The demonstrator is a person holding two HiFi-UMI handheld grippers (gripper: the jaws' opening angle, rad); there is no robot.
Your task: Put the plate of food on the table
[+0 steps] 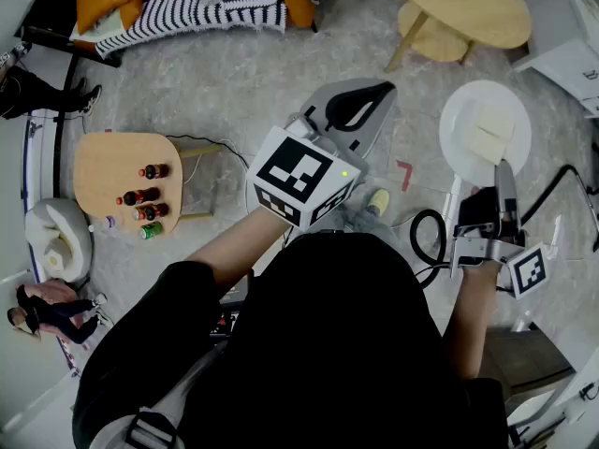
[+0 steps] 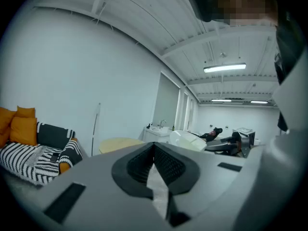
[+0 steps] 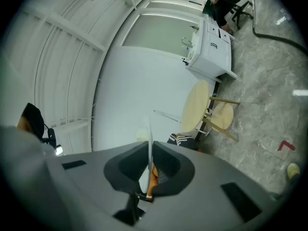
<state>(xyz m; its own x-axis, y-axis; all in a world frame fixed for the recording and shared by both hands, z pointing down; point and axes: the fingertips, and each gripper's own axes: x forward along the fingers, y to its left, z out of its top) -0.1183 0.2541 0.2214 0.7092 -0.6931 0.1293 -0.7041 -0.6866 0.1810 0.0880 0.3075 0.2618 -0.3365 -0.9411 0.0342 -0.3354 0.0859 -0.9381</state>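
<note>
**A:** Where's the plate [image 1: 485,110]?

**B:** Two o'clock, over the floor [image 1: 234,82], with pale food slabs [image 1: 490,131] on it. The right claw [image 1: 505,171] is clamped onto its near rim.

**A:** And the round worktop [image 1: 468,7]?

**B:** One o'clock, clear of the plate.

**A:** Left claw [image 2: 154,146]?

**B:** Closed, holding nothing.

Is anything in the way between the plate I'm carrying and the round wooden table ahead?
Nothing visible. The right claw grips the plate by its rim, and only bare floor lies between it and the round wooden table. The part of the tabletop in view looks bare. A stool sits partly under the table, below plate height.
</note>
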